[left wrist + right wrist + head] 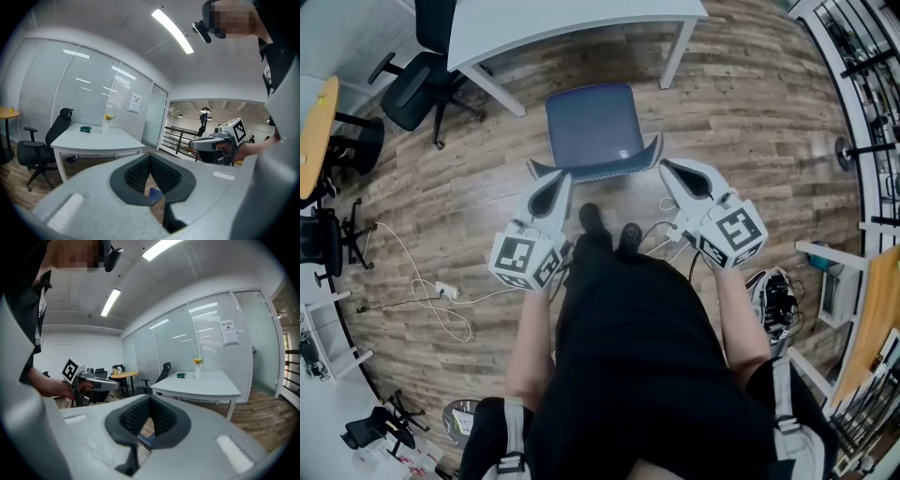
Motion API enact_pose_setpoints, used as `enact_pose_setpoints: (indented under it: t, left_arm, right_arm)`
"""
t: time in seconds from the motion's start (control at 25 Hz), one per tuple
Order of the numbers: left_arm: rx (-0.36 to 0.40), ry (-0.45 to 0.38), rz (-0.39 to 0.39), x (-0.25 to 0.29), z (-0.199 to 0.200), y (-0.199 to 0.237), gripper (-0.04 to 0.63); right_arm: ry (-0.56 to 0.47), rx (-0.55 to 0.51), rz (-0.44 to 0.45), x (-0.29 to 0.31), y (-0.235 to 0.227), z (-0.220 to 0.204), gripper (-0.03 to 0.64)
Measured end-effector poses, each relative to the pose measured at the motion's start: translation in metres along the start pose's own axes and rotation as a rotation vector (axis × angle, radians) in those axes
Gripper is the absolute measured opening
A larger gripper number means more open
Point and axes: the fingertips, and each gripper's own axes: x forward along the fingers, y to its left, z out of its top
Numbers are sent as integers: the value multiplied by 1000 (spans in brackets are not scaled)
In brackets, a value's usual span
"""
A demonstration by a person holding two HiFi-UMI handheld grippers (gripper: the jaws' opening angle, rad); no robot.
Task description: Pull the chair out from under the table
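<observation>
- You stand over a blue-seated chair [595,131] at your 12 o'clock. It sits on the wood-plank floor [750,122], clear of the white table [572,23] beyond it.
- Your left gripper [558,183] [150,161] reaches to the left corner of the chair's backrest [595,174]. Its ribbed pads [136,171] are closed tip to tip, with nothing seen between them.
- Your right gripper [667,169] [150,404] mirrors it at the right corner, jaws likewise closed together.
- In each gripper view a sliver of blue with a white zigzag edge shows through the gap below the pads. No view shows whether either tip touches the backrest.
- Each gripper appears in the other's view, marker cube up, held level beside its twin.
- Your dark shoes [591,217] are planted just behind the backrest, between the two grippers.
- On the table stand a vase of flowers [107,124] and a small green object [85,129].
- A black office chair [417,84] waits at 10 o'clock by the table's left end, with a round yellow table [317,131] farther left.
- A white cable and power strip [445,291] trail across the floor at 9 o'clock.
</observation>
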Motion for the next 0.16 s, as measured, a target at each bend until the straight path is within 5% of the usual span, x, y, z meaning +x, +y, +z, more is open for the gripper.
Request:
enact_pose_setpoints:
  t: [0.16]
  left_arm:
    - [1, 6, 3, -2, -2, -1, 11]
  right_arm:
    - [3, -4, -4, -2, 0, -1, 0]
